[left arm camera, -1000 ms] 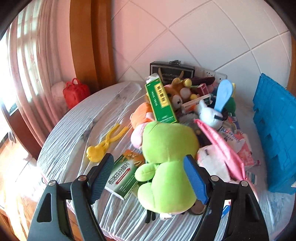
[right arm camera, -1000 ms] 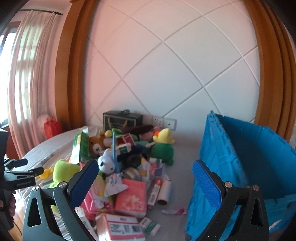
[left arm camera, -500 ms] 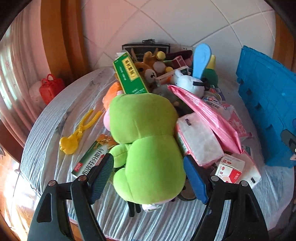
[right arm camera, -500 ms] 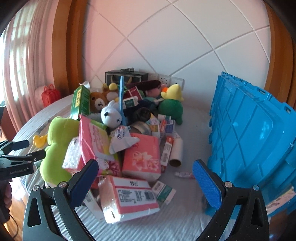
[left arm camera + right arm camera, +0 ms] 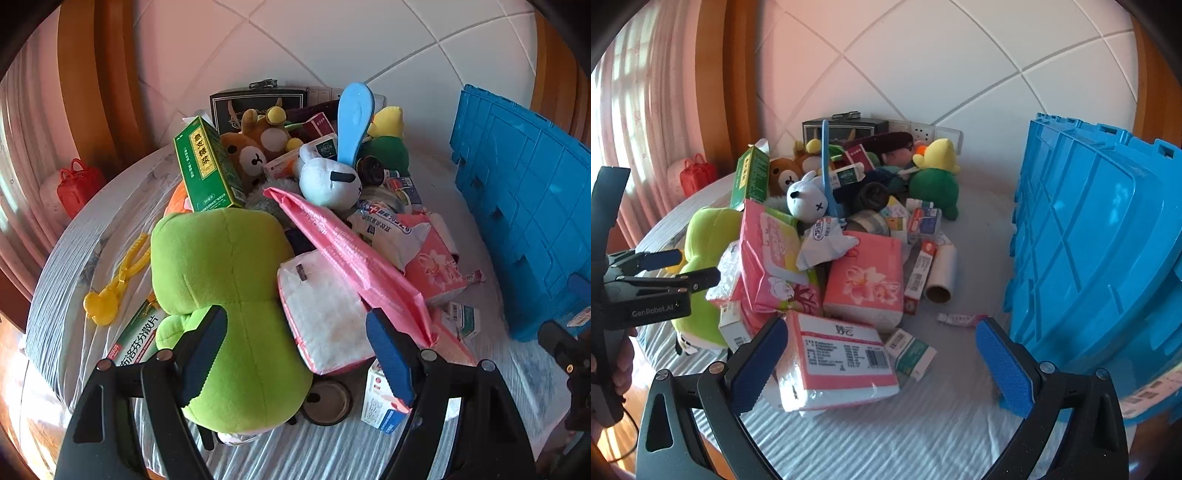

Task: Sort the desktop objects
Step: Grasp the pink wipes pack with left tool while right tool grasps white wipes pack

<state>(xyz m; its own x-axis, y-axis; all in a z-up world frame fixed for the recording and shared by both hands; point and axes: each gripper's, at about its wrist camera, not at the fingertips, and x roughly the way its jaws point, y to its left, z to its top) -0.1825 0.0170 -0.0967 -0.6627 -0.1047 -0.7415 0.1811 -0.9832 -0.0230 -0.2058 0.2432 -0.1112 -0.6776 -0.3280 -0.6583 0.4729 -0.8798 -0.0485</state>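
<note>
Jaws of both grippers released, left gripper (image 5: 295,350) partly hiding green plush (image 5: 225,277)

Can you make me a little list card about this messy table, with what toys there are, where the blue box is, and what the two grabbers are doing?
Surface: round table with a striped cloth
Pile: plush toys, tissue packs and medicine boxes heaped together
Nearest toy: green plush frog, lying at the pile's near left edge
Other toys: white bunny with a blue ear, brown bear, yellow snowball clip
Bin: blue crate on the right side
Left gripper: jaws open, over the frog
Right gripper: jaws open, over a pink tissue pack
</note>
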